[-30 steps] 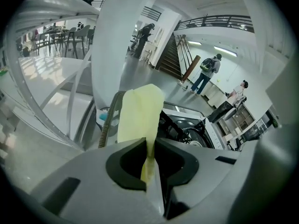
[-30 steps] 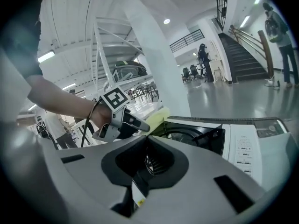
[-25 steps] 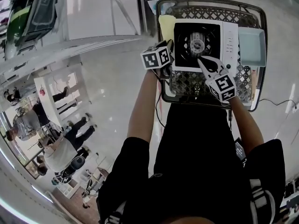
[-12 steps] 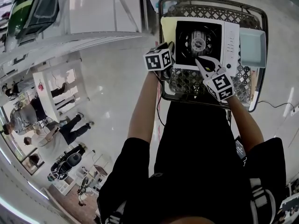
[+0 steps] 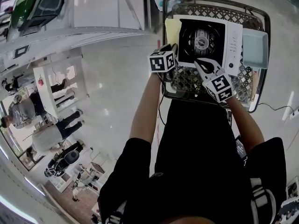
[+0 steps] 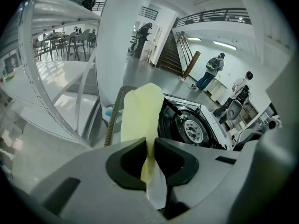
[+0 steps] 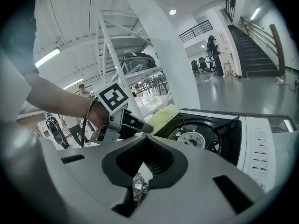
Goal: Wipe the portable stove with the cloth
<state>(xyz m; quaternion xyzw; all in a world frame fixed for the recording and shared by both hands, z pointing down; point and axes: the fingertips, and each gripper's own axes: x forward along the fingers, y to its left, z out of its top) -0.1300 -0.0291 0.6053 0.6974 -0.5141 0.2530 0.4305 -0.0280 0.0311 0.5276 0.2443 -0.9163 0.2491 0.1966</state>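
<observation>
Far off at my 9 o'clock in the head view, a few people [image 5: 28, 111] stand on the shiny floor. A white shelving frame [image 5: 93, 13] runs above them toward 11 o'clock.

Moving right, the left gripper [image 6: 149, 144] reaches forward from my forearm toward 12 o'clock. In the left gripper view its two fingers are pinched on the pale yellow cloth [image 6: 142, 115], which rises out of the nip as a flat strip. The free end lies along the 9 o'clock edge of the portable stove [image 5: 219, 50], right at its near-left corner. I cannot tell whether it presses on the metal or only rests against it.

The stove sits flat in a wire basket [image 5: 187, 80], up around 1 o'clock in the head view. Its round burner [image 5: 202, 38] is set in a black top, and a white control strip [image 5: 234, 40] runs down its 3 o'clock side.

Next comes the right gripper [image 7: 145, 141]. Its fingers are pressed together with nothing between them. It points toward 11 o'clock, and its tip is over the stove's near edge, at about 6 o'clock from the burner. I cannot make out contact there. The right gripper view also shows the left gripper and the cloth off at 10 o'clock.

Furthest right, a pale blue tray [image 5: 255, 48] lies in the basket, just beside the stove's 3 o'clock side.
</observation>
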